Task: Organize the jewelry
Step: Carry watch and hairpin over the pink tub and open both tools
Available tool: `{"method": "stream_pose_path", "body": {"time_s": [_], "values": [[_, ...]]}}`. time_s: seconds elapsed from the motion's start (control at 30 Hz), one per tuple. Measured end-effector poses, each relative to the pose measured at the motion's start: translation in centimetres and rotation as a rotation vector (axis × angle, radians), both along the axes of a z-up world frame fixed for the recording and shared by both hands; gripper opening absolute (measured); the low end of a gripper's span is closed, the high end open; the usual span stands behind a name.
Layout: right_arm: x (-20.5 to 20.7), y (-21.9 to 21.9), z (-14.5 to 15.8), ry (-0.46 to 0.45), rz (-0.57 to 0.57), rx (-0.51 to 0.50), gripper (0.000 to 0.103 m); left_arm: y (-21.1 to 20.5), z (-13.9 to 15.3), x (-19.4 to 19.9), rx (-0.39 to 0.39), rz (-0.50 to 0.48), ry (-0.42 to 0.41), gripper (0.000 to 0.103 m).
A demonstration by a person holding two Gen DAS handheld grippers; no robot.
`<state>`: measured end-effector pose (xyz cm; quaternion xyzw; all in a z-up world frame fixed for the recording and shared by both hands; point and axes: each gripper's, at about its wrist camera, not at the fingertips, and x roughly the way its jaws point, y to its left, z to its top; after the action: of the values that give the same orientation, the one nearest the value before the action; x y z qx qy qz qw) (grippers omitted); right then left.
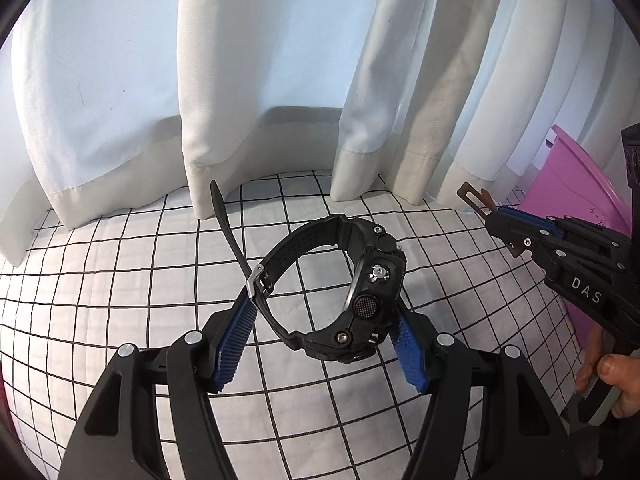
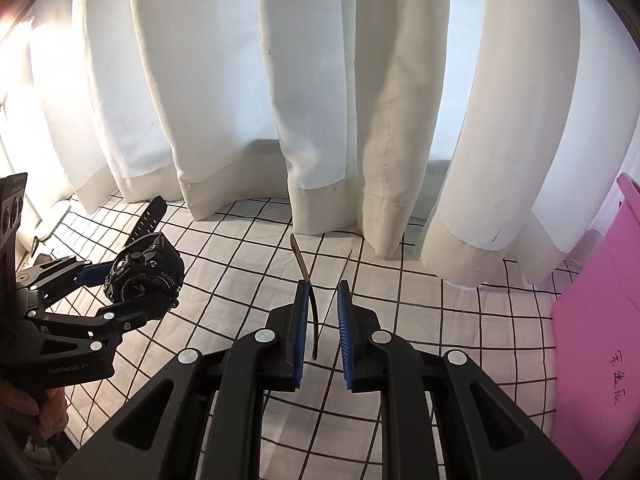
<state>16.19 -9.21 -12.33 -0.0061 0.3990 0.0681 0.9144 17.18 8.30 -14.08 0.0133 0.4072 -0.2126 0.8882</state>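
Left jaws: my left gripper (image 1: 324, 312) is clamped across the black sport watch (image 1: 340, 288), one pad on the buckle side of the strap loop, the other against the case.
Right jaws: my right gripper (image 2: 323, 328) is nearly closed around a thin brown strip (image 2: 310, 300). From the left wrist view it looks pinched flat; in my own view a sliver of gap shows by the right pad.
Where the watch is: in the air above the checked bedspread (image 1: 120, 280), touching nothing but my pads.
How the watch handles: I judge it chunky and fairly heavy at the case, with a rubbery strap that flexes and a loose tail (image 1: 226, 220). Best hold is the rigid case.
How the strip handles: light, bendy, likely to slip or swivel.
Further off: a pink bin (image 2: 592, 320) at the right, white curtains (image 1: 260, 80) behind.
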Motion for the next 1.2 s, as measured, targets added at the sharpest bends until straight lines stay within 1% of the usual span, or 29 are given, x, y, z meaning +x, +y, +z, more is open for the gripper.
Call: {"method": "stream_pose_path", "body": {"time_s": [0.27,0.37,0.47,0.7,0.83,1.0,1.2], "values": [[-5.5,-1.7,5.3,-0.054,-0.058,0.000,0.014,-1.5,4.4,-3.9,-0.019,-0.108,-0.048,0.063],[-7.6,-2.6,7.1,-0.083,-0.089,-0.022,0.014,-3.8,6.0,-5.3,-0.025,-0.168,-0.071,0.063],[-9.7,-4.6,8.9,-0.105,-0.142,-0.026,0.014,-6.2,7.5,-6.4,-0.032,-0.238,-0.086,0.063],[-13.7,-11.3,12.4,-0.160,-0.286,-0.041,0.014,-12.9,11.4,-8.2,-0.074,-0.378,-0.141,0.063],[-15.7,-15.9,13.6,-0.179,-0.355,-0.055,0.014,-17.5,13.0,-9.3,-0.095,-0.431,-0.167,0.063],[-18.0,-22.1,14.4,-0.183,-0.427,-0.062,0.014,-23.3,14.5,-10.2,-0.119,-0.461,-0.172,0.063],[-19.0,-29.0,14.1,-0.155,-0.474,-0.043,0.014,-30.9,15.7,-10.2,-0.101,-0.447,-0.185,0.063]]}}
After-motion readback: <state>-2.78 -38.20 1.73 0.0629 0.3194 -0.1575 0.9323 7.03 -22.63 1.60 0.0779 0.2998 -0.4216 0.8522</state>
